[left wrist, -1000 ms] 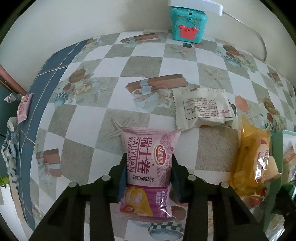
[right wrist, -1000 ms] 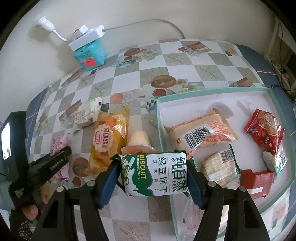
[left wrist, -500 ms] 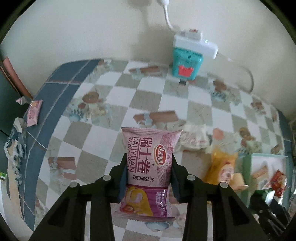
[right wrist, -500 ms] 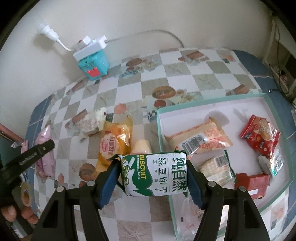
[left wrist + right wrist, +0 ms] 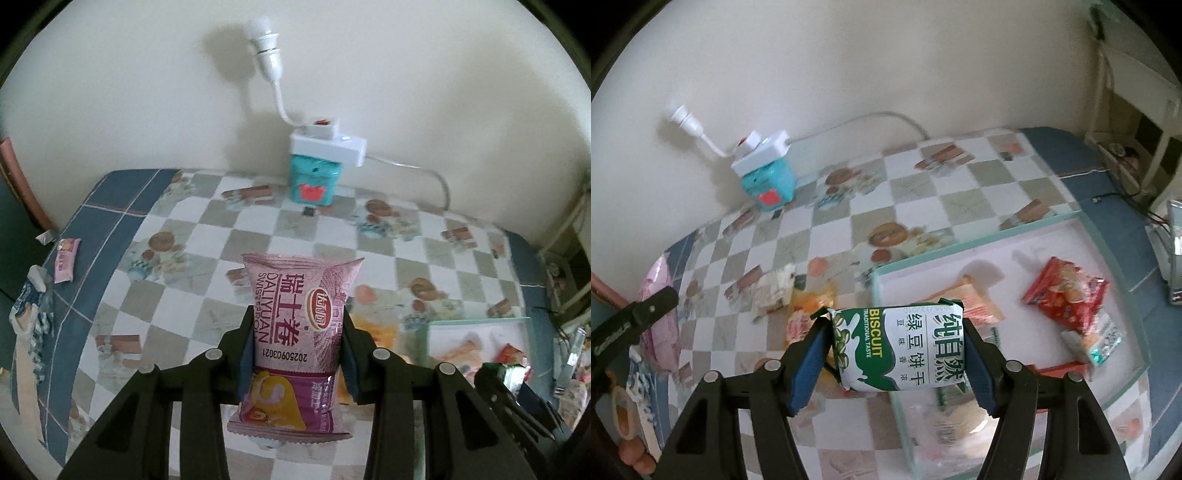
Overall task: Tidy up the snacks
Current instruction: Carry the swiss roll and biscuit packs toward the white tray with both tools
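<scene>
A: Largest item?

B: Table (image 5: 923,192), covered in glossy oilcloth, grey-and-white checks with printed food pictures and a blue border.

A: Containers?

B: One tray (image 5: 979,243), shallow, rectangular, white floor, pale green rim, lying flat on the table. In it: an orange packet (image 5: 975,299), a red crinkled foil packet (image 5: 1063,295), a small clear-ended packet (image 5: 1104,339) and a red flat carton (image 5: 1060,369). More wrappers at the near end, too blurred to name.

A: Loose on the cloth?

B: A yellow bag (image 5: 809,310) just beside the tray, a pale packet (image 5: 772,291) next to it, a small pink packet (image 5: 66,258) on the blue border.

A: Against the wall?

B: A teal plastic box (image 5: 314,181) with a white power strip (image 5: 328,146) on top.

A: Grippers?

B: Left gripper (image 5: 299,358) is clamped on a purple roll packet (image 5: 295,332), soft and pillow-shaped, held upright above the table. Right gripper (image 5: 897,354) grips a green biscuit pack (image 5: 899,350) crosswise by its ends, above the tray's near corner.
</scene>
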A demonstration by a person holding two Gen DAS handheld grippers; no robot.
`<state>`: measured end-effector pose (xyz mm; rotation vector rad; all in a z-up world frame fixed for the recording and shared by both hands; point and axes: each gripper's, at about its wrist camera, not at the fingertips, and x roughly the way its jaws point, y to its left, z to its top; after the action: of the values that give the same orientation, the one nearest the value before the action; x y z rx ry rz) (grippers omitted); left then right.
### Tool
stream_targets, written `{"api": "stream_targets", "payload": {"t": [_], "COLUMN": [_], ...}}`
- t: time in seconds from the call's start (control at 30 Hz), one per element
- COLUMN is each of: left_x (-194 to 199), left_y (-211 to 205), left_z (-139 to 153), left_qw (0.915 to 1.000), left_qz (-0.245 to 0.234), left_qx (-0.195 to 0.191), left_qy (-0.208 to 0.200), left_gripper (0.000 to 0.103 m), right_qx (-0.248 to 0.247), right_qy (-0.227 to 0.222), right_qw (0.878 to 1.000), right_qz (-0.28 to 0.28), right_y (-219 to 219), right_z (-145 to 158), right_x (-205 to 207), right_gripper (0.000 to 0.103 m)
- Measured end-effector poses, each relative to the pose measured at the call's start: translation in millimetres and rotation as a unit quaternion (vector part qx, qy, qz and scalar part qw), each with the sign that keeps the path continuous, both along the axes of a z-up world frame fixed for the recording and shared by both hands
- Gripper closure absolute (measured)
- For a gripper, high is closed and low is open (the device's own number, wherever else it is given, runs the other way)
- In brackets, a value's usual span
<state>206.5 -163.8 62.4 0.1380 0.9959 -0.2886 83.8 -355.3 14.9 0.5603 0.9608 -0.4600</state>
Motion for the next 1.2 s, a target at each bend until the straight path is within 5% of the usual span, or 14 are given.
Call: {"api": "stream_targets", "payload": {"t": [0.6,0.9,1.2], "left_x": [-72,-118,-121], "left_y": [-111,-167,-178], "left_z": [-12,-42,-67], "left_qw": [0.9899,0.9744,0.9734], "left_qz": [-0.14,-0.223,-0.224], "left_qx": [-0.019,0.008,0.016], "left_qy": [0.012,0.027,0.044], "left_gripper": [0.062,0.062,0.062], "right_qx": [0.01,0.015,0.034], "right_qy": [0.035,0.048,0.062], "right_qw": [0.985,0.983,0.982], "right_qz": [-0.167,-0.179,-0.176], "right_y": [-108,-118,-122], "right_z": [-27,-37,-55], "right_x": [-82,-90,-88], "right_gripper": [0.032,0.031,0.031]}}
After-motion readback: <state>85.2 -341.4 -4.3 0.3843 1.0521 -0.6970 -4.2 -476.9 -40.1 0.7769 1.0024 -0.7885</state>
